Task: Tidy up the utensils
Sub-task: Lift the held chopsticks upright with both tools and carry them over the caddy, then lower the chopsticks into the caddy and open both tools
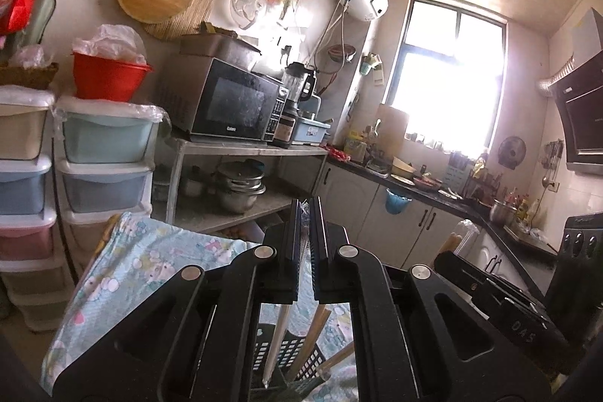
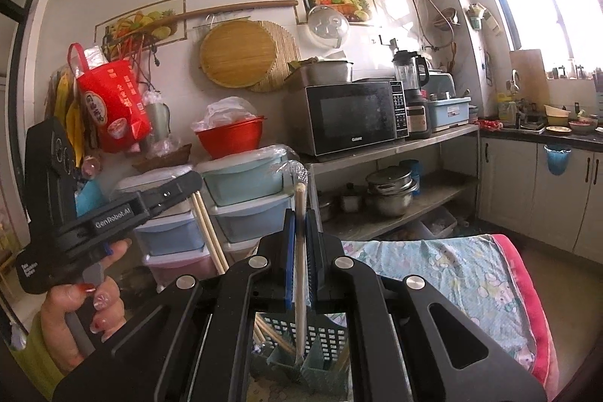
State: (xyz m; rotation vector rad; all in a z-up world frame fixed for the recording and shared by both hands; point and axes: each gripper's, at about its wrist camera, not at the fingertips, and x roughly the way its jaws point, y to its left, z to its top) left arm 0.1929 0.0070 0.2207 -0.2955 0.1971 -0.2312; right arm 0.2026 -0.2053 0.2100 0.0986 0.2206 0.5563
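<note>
The jaws of the right gripper (image 2: 300, 240) are pinching a pair of pale chopsticks in a clear plastic wrapper (image 2: 300, 266), held upright, the wrapper's crinkled top poking above the fingertips. The lower end hangs just above or into a dark perforated plastic utensil basket with teal dividers (image 2: 320, 360); which one cannot be told. The basket sits on a table covered by a light blue cartoon-print cloth (image 2: 452, 274). The jaws of the left gripper (image 1: 305, 236) are pressed nearly together on another wrapped item, whose clear wrapper shows between the fingertips. From the right wrist view this looks like a pair of bare wooden chopsticks (image 2: 209, 232), slanting down from the left gripper toward the basket. A person's hand (image 2: 86, 311) grips the left handle.

To do this step well, keep each bundle upright over a free compartment. Lower until the tips sit inside the dividers, and only then release, so nothing tips the light basket.
</note>
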